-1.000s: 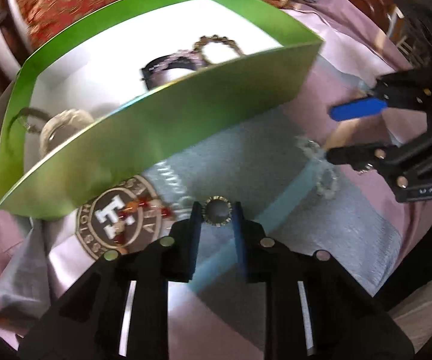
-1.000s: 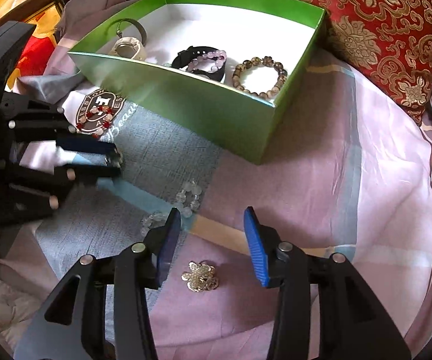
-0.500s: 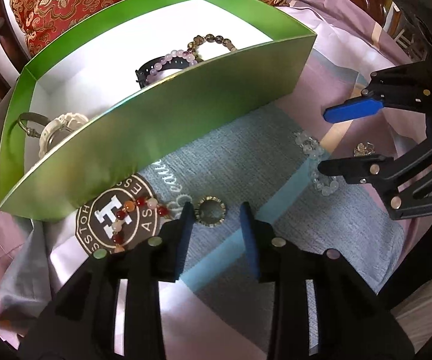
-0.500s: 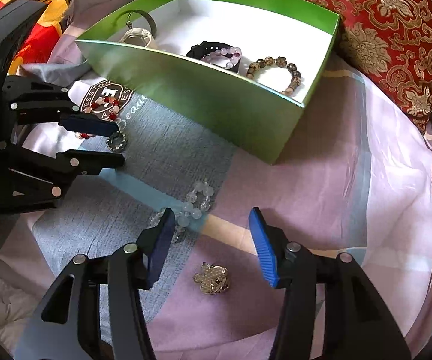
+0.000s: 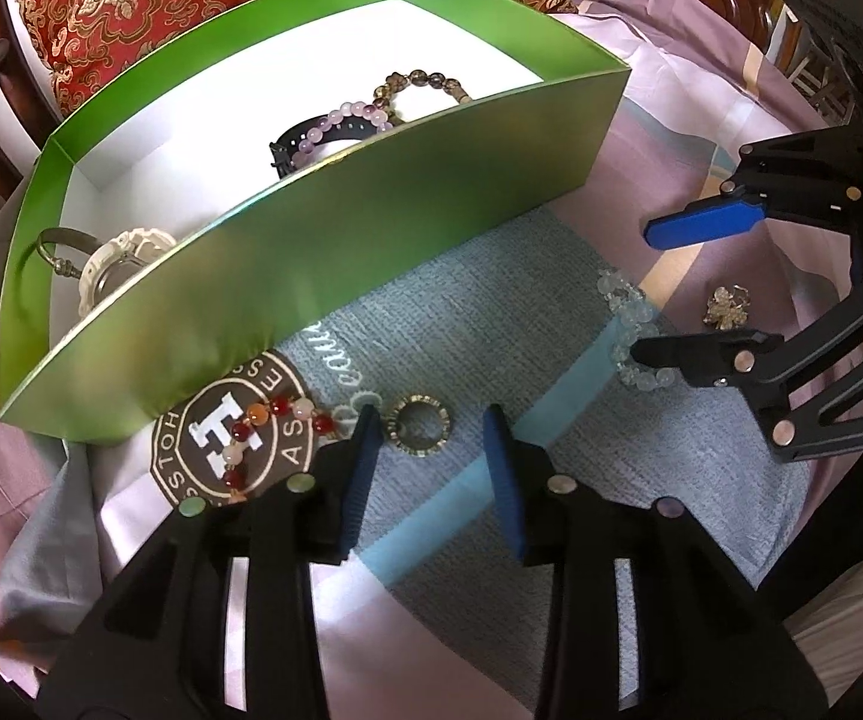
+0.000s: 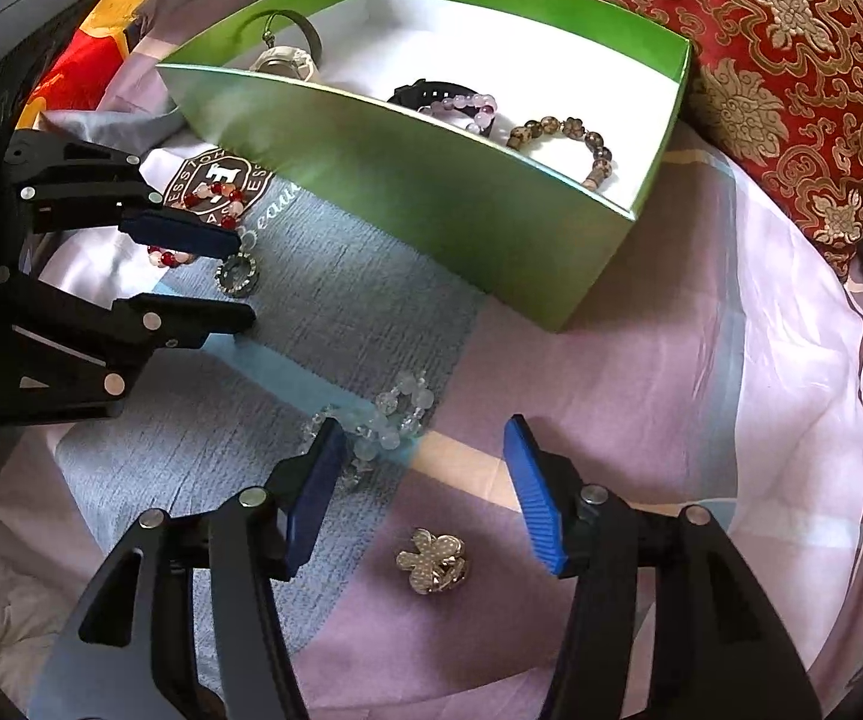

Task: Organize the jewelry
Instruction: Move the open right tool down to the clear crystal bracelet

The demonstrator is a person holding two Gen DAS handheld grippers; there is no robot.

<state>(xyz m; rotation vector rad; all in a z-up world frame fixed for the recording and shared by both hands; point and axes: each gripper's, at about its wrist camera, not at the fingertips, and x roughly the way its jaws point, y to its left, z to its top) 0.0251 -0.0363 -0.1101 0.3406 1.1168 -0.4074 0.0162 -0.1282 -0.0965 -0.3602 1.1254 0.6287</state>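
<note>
A small round rhinestone ring [image 5: 419,433] [image 6: 239,276] lies on the grey-blue cloth between the fingers of my open left gripper [image 5: 431,426] [image 6: 239,282], nearer the left finger. A red bead bracelet [image 5: 257,426] [image 6: 215,192] rests on the cloth's round logo. My right gripper [image 6: 425,429] [image 5: 671,288] is open and holds nothing. A clear bead bracelet [image 6: 395,414] [image 5: 629,324] lies by its left fingertip, and a silver flower brooch [image 6: 434,558] [image 5: 728,306] lies under it. The green box [image 5: 311,276] [image 6: 431,180] holds watches and bracelets.
In the box are a bangle [image 6: 293,24], a white watch [image 6: 284,63], a black watch with purple beads [image 6: 455,102] and a brown bead bracelet [image 6: 581,138]. A red patterned cushion [image 6: 791,60] lies behind it. Wrinkled pink bedding [image 6: 701,390] spreads to the right.
My left gripper's fingers have spread wider and the ring now lies loose on the cloth between them. My right gripper has shifted forward over the brooch toward the clear beads.
</note>
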